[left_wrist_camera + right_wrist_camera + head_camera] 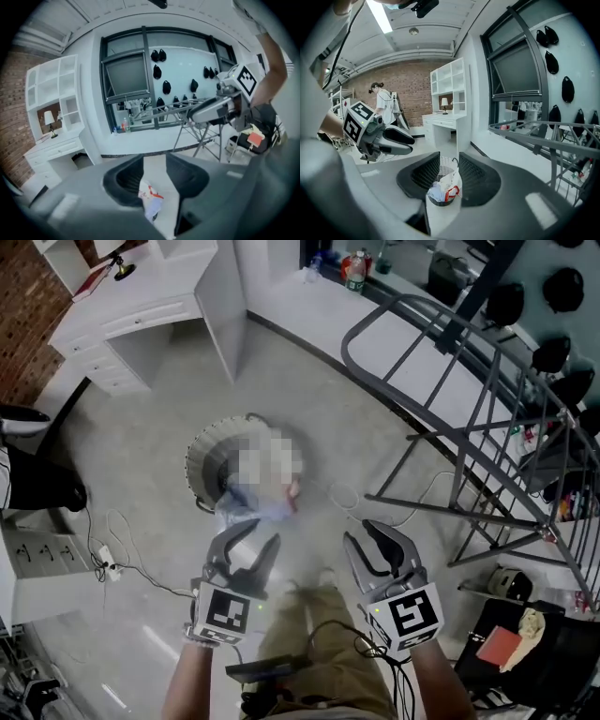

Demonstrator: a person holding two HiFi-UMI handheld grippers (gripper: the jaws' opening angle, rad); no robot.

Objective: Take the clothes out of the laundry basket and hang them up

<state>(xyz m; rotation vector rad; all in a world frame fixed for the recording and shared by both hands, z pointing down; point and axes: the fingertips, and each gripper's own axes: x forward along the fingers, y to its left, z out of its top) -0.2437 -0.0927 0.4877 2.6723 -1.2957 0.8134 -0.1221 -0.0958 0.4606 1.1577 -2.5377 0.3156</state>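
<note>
A: Where's the laundry basket [199, 460]?
B: On the floor [141, 493] near the drying rack [349, 345], clothes [246, 512] heaped inside!
A: Holding anything?
B: No. Left tongs [251, 545] spread, nothing between; right tongs [375, 542] spread too, side by side, short of the basket.

One left gripper [253, 542] and one right gripper [373, 542]; one laundry basket [198, 463]; one drying rack [487, 427]. One white desk [141, 306] bearing one lamp [120, 268]; one power strip [105, 563]. The clothes [246, 512] lie too bundled to count.
</note>
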